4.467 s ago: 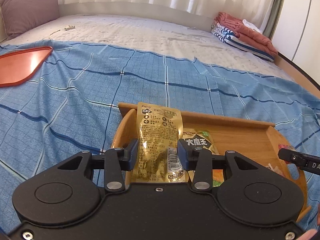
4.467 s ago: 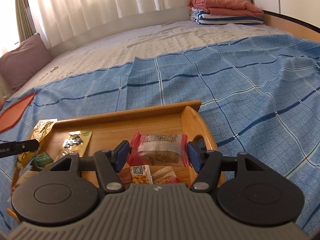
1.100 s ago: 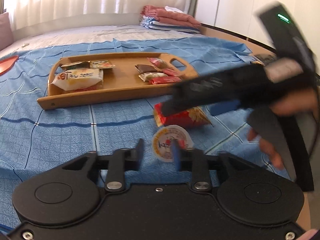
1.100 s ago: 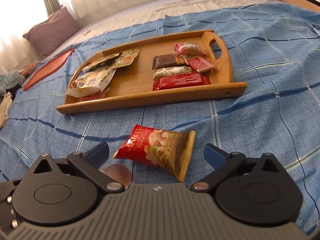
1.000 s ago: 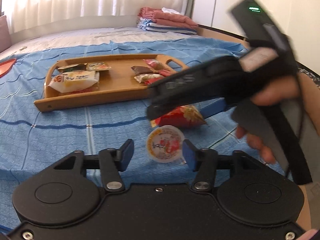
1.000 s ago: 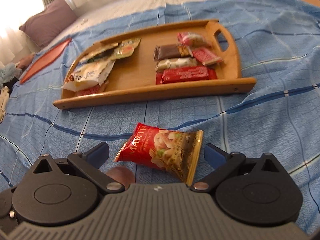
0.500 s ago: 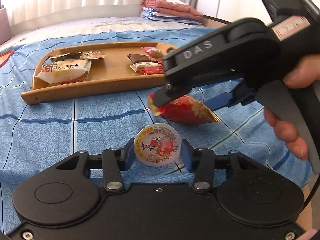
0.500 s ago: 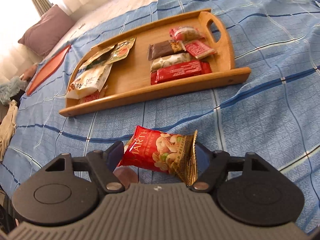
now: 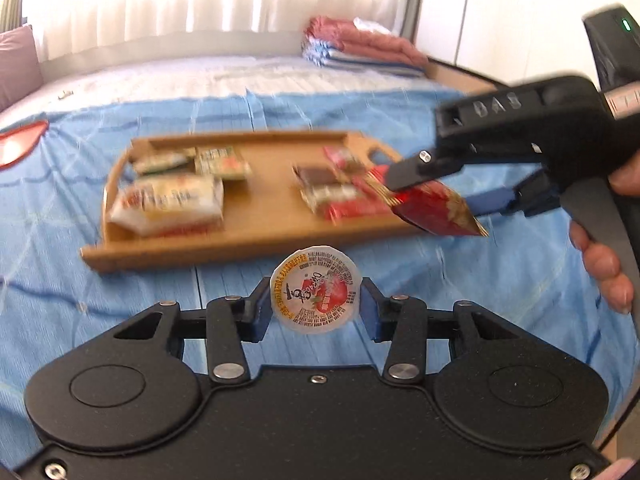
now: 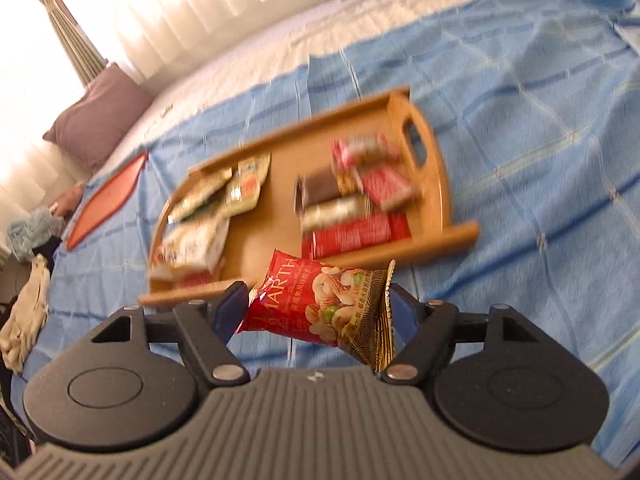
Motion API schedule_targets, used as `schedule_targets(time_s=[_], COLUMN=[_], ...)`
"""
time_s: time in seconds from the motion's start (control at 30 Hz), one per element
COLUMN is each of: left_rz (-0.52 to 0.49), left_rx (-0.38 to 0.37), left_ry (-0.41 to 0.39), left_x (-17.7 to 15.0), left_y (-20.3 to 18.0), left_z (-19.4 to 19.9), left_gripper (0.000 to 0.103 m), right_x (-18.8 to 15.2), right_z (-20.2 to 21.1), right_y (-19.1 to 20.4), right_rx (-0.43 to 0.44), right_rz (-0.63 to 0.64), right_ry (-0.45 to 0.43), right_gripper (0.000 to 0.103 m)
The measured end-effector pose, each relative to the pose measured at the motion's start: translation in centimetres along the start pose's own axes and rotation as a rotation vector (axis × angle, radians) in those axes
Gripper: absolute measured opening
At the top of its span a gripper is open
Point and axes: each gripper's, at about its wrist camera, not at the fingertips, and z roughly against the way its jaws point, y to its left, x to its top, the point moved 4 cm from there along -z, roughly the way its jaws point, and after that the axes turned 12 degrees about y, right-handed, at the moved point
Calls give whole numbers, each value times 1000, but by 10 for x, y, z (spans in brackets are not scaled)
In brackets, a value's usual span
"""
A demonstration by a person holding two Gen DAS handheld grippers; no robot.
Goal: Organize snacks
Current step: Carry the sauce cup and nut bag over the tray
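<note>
Clamping the round jelly cup [image 9: 315, 289] by its sides, the left gripper [image 9: 315, 312] holds it near the wooden tray [image 9: 256, 236]; that rigid rim likely resists squeezing. The right gripper [image 10: 316, 314] pinches the light, crinkly nut bag [image 10: 324, 304] just short of the tray.

**Around the bed**

We see a blue checked bedspread [image 9: 100, 320] over the bed, a mauve pillow [image 10: 96, 120] near pale curtains [image 9: 200, 4], folded blankets [image 9: 360, 48] stacked far off, and a red mat [image 10: 108, 196].
</note>
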Motion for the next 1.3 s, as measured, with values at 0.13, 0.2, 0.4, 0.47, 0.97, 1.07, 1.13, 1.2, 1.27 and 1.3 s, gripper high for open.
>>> schedule_targets(time_s=[0.13,0.2,0.4,0.47,0.97,1.07,1.13,1.2,1.27,1.3], left_rz=[30,45,72,70,59,21,19,27,27,25], left_rx=[-13,-3,-12,-1,5,17,8,0,-3,-2], left_ry=[-31,-40,-30,-23,48,27,24,21,16,14], left_x=[34,49,80,86,85,85,85,86,86,86], left_y=[12,18,28,31,49,47,46,46,46,46], left_z=[-5,-12,-42,-55,-127,-131,-132,-133,-134,-134], left_gripper=[42,42,42,42,42,42,42,42,42,42], right_x=[25,39,83,96,139,142,142,142,141,140], right_z=[7,9,-1,-10,-119,-137,-147,-154,-160,-163], right_y=[5,9,20,24,40,43,43,41,39,38], right_rx=[0,1,-14,-19,-67,-109,-126,-135,-132,-131], right_rz=[28,51,99,113,242,280,295,297,294,292], right_ry=[-53,-73,-89,-86,-6,8,19,28,42,45], right_gripper=[75,75,75,76,76,76,76,76,76,76])
